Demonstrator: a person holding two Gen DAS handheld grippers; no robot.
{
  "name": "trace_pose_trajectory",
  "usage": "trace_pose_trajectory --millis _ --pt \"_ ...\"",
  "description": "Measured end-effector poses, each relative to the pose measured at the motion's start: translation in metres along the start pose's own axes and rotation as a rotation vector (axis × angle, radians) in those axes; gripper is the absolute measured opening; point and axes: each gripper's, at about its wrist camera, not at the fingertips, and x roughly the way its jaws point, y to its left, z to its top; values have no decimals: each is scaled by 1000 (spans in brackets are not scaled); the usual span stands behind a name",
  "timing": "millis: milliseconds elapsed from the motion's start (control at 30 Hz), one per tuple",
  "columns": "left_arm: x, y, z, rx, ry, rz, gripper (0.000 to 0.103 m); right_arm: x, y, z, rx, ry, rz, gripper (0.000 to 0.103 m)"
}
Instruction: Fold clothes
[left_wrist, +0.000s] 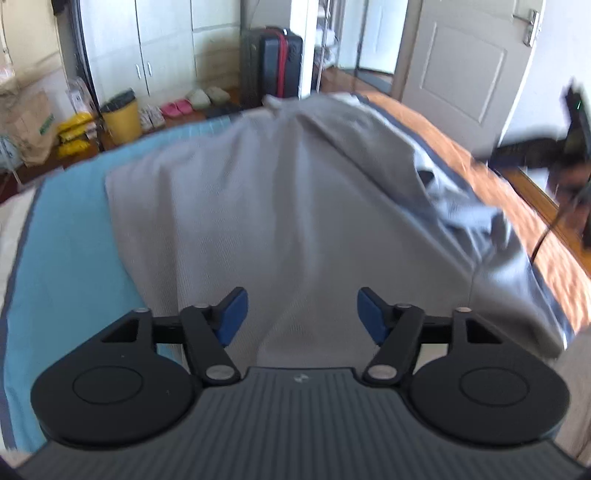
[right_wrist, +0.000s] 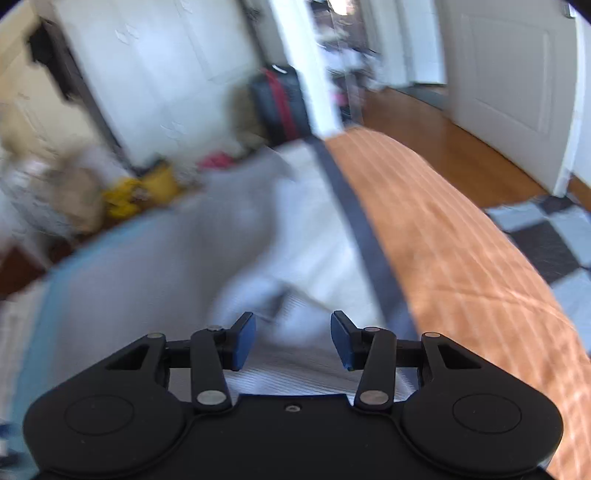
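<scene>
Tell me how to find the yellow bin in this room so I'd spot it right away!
Start at the white wardrobe against the far wall, beyond the bed. On the floor below its doors stands the yellow bin, left of the row of shoes. It is a round upright tub with a dark liner at its rim, unlike the floppy yellow bags beside it.

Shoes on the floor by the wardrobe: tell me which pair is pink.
The pink slippers, the only brightly coloured pair in the row. They sit between the white sneakers on their left and the pale beige slippers on their right.
</scene>
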Motion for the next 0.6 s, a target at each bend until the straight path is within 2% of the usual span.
trace_pose_trajectory --millis 67,133,200,233,333,433,533,600 --pt "13 -11 10 25 -33 -27 74 11 -4 -11 -28 36 -13 51" --pt "38 -25 22 63 -29 -47 74 16 -4 -21 -71 67 -14 51" --pt "66 -40 36 110 -24 -45 74 12 -2 -24 -149 86 41 51" --pt "80 -49 44 150 -28 -21 74 10 -2 -25 -170 92 59 52" --pt "113 -74 71 240 -37 9 74 4 -13 -26 -91 52 38 53" --pt "137 -94 101 263 -51 -45 74 16 -15 -21 -29 67 67 53" --pt "162 -113 126 284 -74 -101 74 34 -7 -17 -52 93 66 53" --pt "177 -121 139 303 -112 -207 74 41 -3 -15 -35 109 80 53"
